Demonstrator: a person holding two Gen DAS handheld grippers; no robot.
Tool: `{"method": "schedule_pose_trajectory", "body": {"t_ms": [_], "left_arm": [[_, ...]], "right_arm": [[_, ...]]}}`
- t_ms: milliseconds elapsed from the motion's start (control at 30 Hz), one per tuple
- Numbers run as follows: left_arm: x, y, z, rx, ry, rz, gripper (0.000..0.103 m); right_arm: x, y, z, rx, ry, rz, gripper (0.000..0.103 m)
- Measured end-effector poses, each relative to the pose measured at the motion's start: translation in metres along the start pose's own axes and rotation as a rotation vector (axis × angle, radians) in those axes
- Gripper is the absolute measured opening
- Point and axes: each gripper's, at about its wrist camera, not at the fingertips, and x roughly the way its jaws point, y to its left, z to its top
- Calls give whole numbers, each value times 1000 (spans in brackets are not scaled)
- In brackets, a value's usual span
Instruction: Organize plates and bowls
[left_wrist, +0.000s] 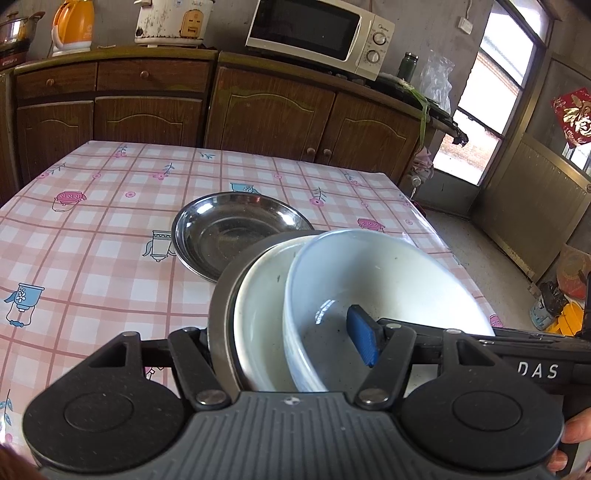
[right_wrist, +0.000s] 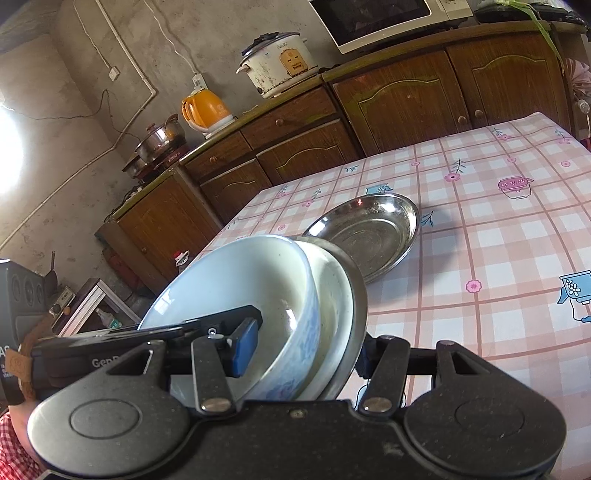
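A nested stack of dishes is clamped from opposite sides by two hand-held grippers above a tabletop (left_wrist: 92, 229) covered in a glossy pink checked cloth. The left gripper (left_wrist: 291, 343) is closed about halfway on the stack, one blue ribbed pad (left_wrist: 364, 339) pressed inside the white ceramic bowl (left_wrist: 369, 280), the other jaw hidden behind the steel rim. The right gripper (right_wrist: 299, 349) is likewise clamped across the same stack, its blue pad (right_wrist: 245, 347) set inside the bowl (right_wrist: 236, 280). The bowl, faintly patterned in blue on its outer wall, is nested in a shallow white dish (left_wrist: 258, 325), which is itself seated in a round stainless-steel plate (left_wrist: 219, 314). The stack is held tilted. A second stainless-steel plate (left_wrist: 236, 229), round, shallow and mirror-bright, is left lying flat on the tabletop just beyond.
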Motion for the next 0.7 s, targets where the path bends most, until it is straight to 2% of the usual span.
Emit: {"method": "schedule_pose_trajectory", "body": {"t_ms": [700], "left_arm": [[-12, -4, 9, 9, -35, 1, 66]], "right_arm": [[-8, 10, 11, -25, -29, 10, 65]]}}
